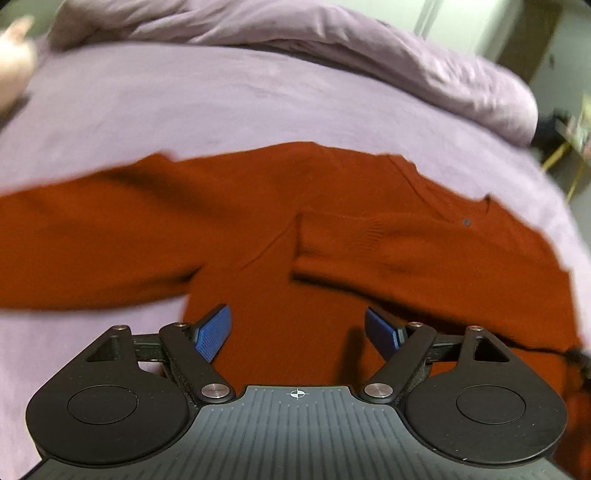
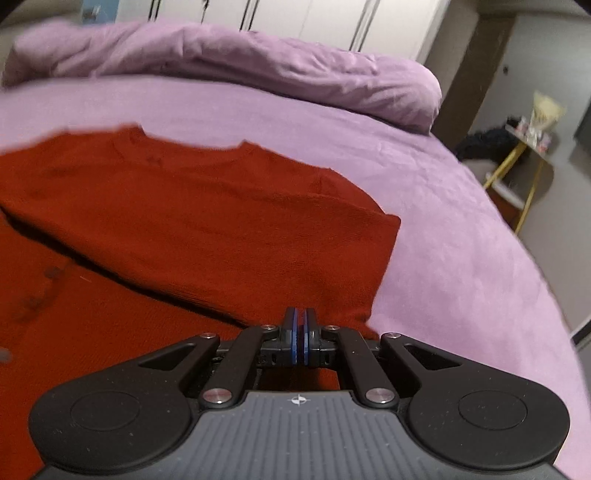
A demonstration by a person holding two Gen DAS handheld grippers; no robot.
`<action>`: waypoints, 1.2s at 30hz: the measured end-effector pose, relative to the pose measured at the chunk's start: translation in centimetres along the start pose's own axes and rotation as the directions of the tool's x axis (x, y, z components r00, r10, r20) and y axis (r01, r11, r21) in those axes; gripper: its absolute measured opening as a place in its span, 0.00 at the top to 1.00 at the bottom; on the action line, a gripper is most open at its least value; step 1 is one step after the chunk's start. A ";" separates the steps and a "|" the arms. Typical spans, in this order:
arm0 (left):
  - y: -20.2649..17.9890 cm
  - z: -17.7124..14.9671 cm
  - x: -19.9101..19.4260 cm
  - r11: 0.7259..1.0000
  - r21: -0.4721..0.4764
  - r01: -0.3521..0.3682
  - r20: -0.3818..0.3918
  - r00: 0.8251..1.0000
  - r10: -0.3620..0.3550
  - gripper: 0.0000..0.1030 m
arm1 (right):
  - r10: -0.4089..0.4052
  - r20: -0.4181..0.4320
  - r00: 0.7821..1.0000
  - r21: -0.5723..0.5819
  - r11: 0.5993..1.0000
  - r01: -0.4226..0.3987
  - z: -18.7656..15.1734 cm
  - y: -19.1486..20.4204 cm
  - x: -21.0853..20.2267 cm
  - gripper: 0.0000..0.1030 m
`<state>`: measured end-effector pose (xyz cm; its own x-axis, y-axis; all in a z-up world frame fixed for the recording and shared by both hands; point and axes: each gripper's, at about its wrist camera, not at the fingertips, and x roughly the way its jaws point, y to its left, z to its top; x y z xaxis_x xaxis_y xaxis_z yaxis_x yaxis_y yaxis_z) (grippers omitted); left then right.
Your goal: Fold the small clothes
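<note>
A rust-red sweater (image 1: 280, 206) lies flat on the lilac bed sheet (image 1: 184, 110). One sleeve (image 1: 388, 243) is folded across its chest, and the other sleeve (image 1: 74, 236) stretches out to the left. My left gripper (image 1: 295, 314) hovers open over the sweater's lower body, blue pads wide apart with nothing between them. In the right wrist view the sweater (image 2: 184, 221) fills the left half, its folded edge (image 2: 384, 251) ending near the sheet. My right gripper (image 2: 300, 312) sits at that edge, its pads only a narrow slit apart and not clamping the fabric.
A bunched lilac duvet (image 2: 258, 62) lies along the far side of the bed. The bed's edge drops off at the right, where a small table with yellow legs (image 2: 524, 177) stands beside white wardrobe doors (image 2: 314, 18). A blurred pale shape (image 1: 14, 62) shows at the far left.
</note>
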<state>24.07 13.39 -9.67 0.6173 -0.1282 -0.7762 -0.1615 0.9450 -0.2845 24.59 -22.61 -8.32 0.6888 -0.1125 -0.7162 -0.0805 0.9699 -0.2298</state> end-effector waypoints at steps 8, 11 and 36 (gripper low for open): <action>17.2 -3.4 -7.6 0.889 -0.459 -0.005 0.152 0.985 0.084 0.21 | 0.195 0.055 0.979 0.255 0.945 -0.203 -5.7 -1.7 -6.9 0.68; 23.3 -4.1 -8.7 0.792 -0.609 0.040 0.212 0.971 0.114 0.37 | 0.229 0.054 0.972 0.326 0.916 -0.234 -6.6 -1.5 -7.7 0.68; 4.7 4.3 -11.3 0.950 0.035 0.312 0.409 0.862 -0.298 0.91 | 0.255 0.095 0.962 0.402 0.874 -0.271 -5.0 -1.1 -8.8 0.70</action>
<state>19.63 20.56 0.17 0.8957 -0.2690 -0.3541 0.0660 0.8679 -0.4924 15.01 -23.73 -5.13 0.7107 0.1595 -0.6851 0.0325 0.9655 0.2585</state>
